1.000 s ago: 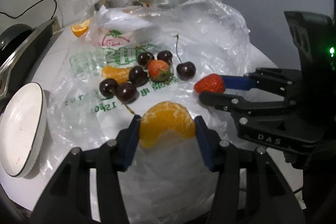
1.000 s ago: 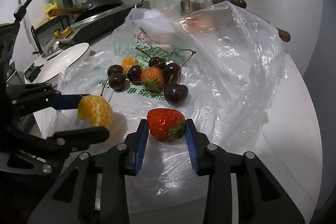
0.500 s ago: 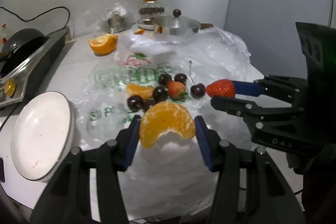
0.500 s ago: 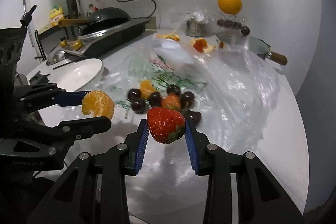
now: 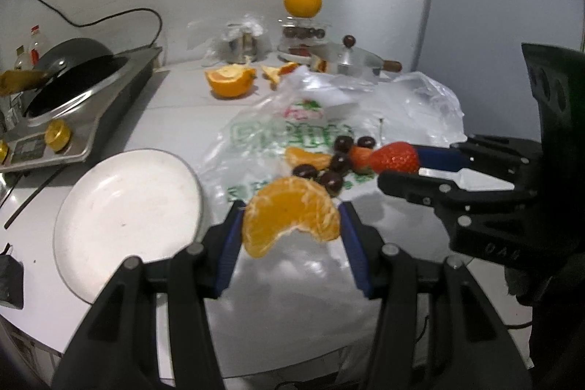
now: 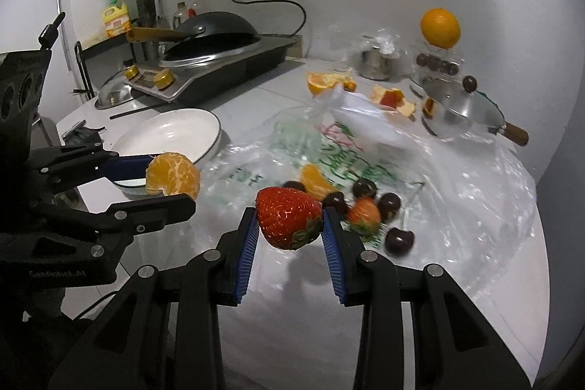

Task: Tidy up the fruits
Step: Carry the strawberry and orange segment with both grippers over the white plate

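Left wrist view, left to right: empty plate [image 5: 124,214] near table's left edge, probably the drop-off; left gripper [image 5: 290,225] clamped on orange piece [image 5: 290,220], held aloft just right of the plate. Cherries [image 5: 338,163] and other loose fruit lie mid-table on plastic bag [image 5: 420,101]; right gripper [image 6: 289,225] pinches strawberry [image 6: 289,222], lifted clear for sorting.

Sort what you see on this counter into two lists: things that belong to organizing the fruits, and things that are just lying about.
Belongs to the job:
left gripper holding the orange segment
right gripper holding the strawberry
cherries on the plastic bag
white plate

Lying about:
wok
lidded pot
orange peel
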Demonstrator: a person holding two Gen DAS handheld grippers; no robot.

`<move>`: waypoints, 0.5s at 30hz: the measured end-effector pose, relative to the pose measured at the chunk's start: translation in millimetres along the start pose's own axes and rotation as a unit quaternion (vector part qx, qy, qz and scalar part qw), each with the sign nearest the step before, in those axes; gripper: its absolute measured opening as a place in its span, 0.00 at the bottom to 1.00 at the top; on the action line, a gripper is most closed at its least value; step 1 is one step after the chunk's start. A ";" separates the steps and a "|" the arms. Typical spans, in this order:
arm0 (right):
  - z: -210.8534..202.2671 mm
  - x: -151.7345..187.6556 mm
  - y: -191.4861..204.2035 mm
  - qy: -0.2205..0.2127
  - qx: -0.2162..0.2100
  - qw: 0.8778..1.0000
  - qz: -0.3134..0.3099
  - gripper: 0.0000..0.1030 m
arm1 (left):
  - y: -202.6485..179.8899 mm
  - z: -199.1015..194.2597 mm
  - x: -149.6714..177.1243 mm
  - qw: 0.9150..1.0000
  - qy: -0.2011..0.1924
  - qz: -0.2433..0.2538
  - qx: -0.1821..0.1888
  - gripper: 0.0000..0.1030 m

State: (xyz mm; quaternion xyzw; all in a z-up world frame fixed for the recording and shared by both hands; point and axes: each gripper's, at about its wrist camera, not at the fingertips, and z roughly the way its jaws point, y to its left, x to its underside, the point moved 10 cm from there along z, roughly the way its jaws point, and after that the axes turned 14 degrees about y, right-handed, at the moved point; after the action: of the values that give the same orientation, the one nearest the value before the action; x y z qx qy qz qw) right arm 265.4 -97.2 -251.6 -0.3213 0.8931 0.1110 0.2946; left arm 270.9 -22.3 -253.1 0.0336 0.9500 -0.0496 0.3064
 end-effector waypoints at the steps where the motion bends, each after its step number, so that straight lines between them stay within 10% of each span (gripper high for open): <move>1: 1.2 -2.1 3.5 0.000 0.000 1.000 -0.001 0.36 | 5.4 -2.1 1.4 1.000 -0.002 -0.003 -0.001 0.51; 15: 19.0 -31.4 56.4 0.011 -0.007 0.999 -0.033 0.36 | 87.0 -18.5 16.6 0.998 -0.015 -0.046 -0.030 0.51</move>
State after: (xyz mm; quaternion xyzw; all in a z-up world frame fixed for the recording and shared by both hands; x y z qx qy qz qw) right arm 257.5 -30.5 -247.5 -0.3542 0.8844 0.1037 0.2856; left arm 255.0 66.7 -254.3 -0.0205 0.9468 -0.0361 0.3192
